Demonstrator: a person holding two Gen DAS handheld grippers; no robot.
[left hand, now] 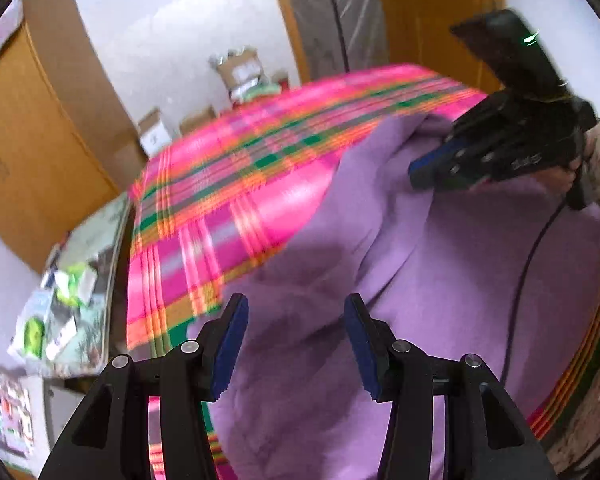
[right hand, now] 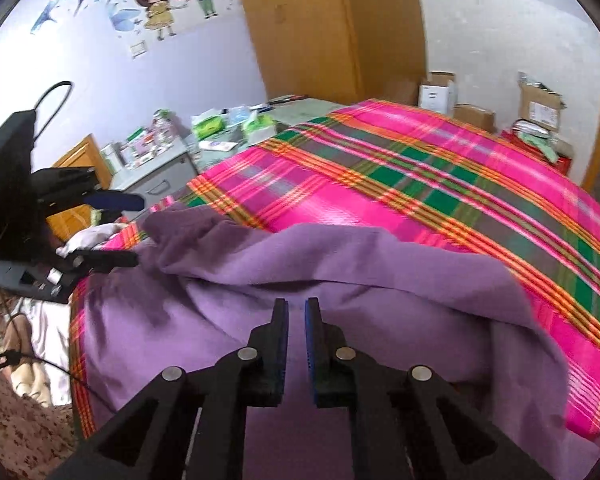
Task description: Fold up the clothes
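A purple garment [left hand: 440, 280] lies rumpled on a bed with a pink, green and orange plaid cover [left hand: 236, 176]. My left gripper [left hand: 298, 332] hovers over the garment's left part, open wide with nothing pinched between its blue pads. In the right wrist view the same garment [right hand: 340, 272] spreads in folds below my right gripper [right hand: 296, 320], whose jaws stand a narrow gap apart with no cloth between them. The left gripper [right hand: 128, 230] shows there at the garment's far left corner. The right gripper [left hand: 420, 172] appears in the left wrist view over the garment's upper right edge, held by a hand [left hand: 560, 176].
A cluttered side table [right hand: 204, 136] stands beyond the bed's left side. Wooden wardrobes [right hand: 320, 28] and cardboard boxes [right hand: 540, 104] line the far wall. A black cable [left hand: 520, 280] trails across the garment. The plaid cover [right hand: 440, 184] is bare beyond the garment.
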